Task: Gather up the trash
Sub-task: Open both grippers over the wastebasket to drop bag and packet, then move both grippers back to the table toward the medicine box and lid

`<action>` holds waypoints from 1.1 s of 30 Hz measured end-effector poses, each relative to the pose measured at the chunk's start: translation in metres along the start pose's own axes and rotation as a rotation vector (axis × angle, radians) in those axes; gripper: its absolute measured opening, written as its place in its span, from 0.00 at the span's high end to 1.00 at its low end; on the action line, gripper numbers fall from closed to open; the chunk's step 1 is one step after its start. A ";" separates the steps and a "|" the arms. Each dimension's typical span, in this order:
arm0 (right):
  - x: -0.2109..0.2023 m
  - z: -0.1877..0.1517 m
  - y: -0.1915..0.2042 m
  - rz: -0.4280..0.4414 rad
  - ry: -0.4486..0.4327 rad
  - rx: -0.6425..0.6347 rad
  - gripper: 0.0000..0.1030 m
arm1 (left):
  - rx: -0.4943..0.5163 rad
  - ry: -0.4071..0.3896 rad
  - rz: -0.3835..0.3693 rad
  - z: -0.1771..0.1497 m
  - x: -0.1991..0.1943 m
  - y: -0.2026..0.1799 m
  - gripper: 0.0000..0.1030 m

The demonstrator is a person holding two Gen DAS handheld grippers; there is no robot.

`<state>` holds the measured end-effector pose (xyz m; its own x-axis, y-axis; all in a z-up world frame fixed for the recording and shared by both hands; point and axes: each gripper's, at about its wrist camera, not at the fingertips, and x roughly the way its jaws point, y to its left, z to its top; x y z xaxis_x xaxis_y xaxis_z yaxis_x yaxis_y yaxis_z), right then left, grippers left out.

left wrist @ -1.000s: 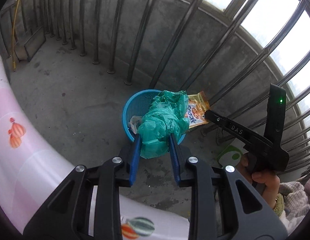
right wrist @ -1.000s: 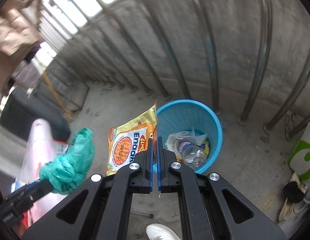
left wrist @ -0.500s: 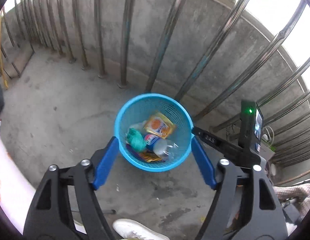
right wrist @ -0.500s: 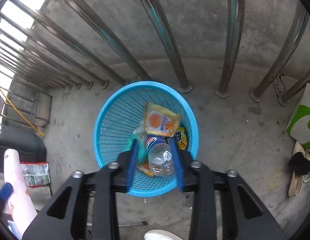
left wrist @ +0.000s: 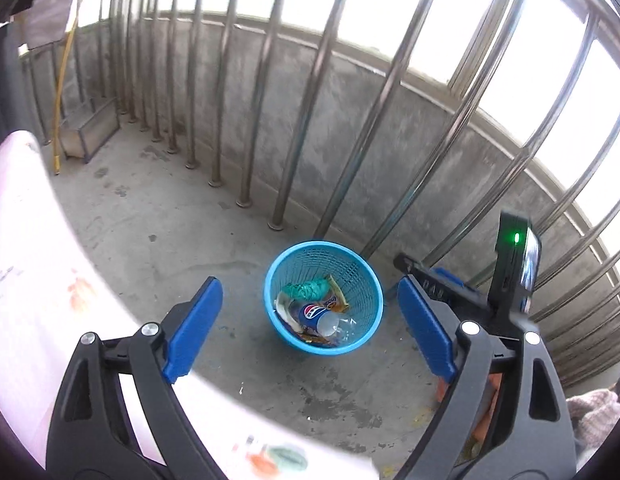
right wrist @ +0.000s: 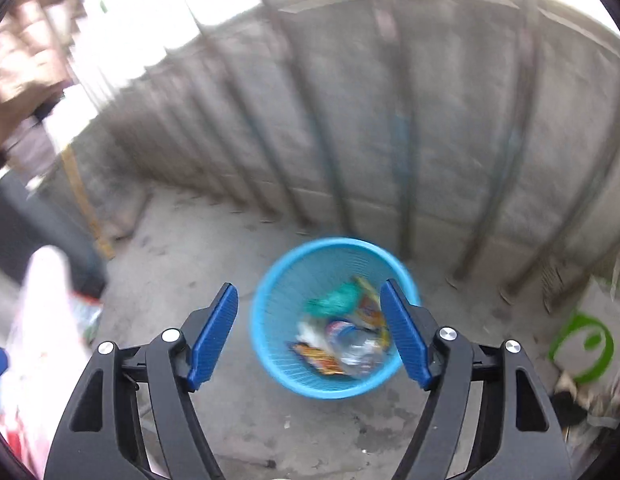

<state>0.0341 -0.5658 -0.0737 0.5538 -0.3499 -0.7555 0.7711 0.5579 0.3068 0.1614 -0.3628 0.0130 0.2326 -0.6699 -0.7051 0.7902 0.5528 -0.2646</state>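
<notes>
Both pairs of jaws have just been opening and stand spread with nothing between them: the left gripper and the right gripper hang above the blue basket on the concrete floor. The green bag and snack packet, gripped a second ago, now lie inside beside a bottle lying on its side, mouth toward the railing-side wall.

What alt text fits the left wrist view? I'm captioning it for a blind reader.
A blue mesh basket on a concrete floor holds a green bag, a snack wrapper and a clear bottle; the open left gripper frames it, nothing between its jaws.
</notes>
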 end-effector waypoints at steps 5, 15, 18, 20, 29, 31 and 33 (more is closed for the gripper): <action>-0.033 0.001 0.047 0.202 0.014 -0.103 0.30 | 0.017 -0.080 0.073 -0.031 -0.074 0.022 0.18; -0.071 -0.030 0.187 0.563 0.172 -0.275 0.30 | -0.225 -0.401 0.302 -0.108 -0.269 0.124 0.18; -0.074 -0.047 0.237 0.664 0.254 -0.315 0.30 | -0.344 -0.467 0.427 -0.138 -0.313 0.168 0.18; -0.075 -0.059 0.272 0.714 0.304 -0.345 0.30 | -0.447 -0.483 0.488 -0.161 -0.334 0.202 0.18; -0.063 -0.119 0.421 0.772 0.489 -0.456 0.19 | -0.756 -0.495 0.440 -0.229 -0.353 0.313 0.18; -0.057 -0.132 0.444 0.752 0.528 -0.480 0.19 | -0.778 -0.487 0.405 -0.231 -0.347 0.329 0.18; -0.049 -0.146 0.462 0.720 0.558 -0.482 0.19 | -0.791 -0.469 0.371 -0.231 -0.337 0.347 0.18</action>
<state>0.3174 -0.1810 0.0211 0.5149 0.5177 -0.6833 0.0379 0.7825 0.6215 0.2265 0.1693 0.0062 0.7244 -0.4210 -0.5459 0.0552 0.8248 -0.5628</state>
